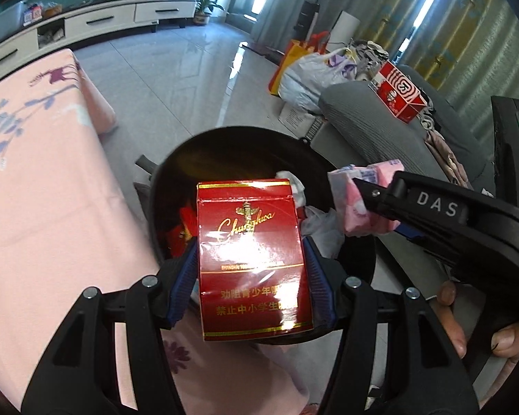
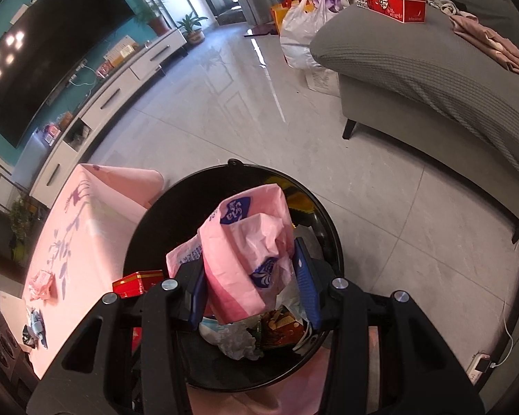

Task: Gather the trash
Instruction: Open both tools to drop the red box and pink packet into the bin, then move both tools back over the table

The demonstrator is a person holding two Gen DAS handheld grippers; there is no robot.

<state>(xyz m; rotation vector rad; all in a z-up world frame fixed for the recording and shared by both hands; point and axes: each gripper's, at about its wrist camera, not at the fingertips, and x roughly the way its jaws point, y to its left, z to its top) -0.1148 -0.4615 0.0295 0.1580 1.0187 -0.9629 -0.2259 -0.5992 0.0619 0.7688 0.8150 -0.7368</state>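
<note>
Trash fills both claws above the black bin: a glossy red cigarette pack clamped upright in the left gripper, a crumpled pink tissue wrapper pinched in the right gripper. Both tilt downward over the bin's mouth.

A glossy red cardboard cigarette pack carries gold script, gold edge lines and gold Chinese characters. The crumpled soft plastic tissue wrapper is pale pink with dark blue patches bearing white marks. The round plastic trash bin is black. The cloth table cover is pink, printed with lilac-blue leaves and a maroon deer. Both grippers have blue ribbed pads.
</note>
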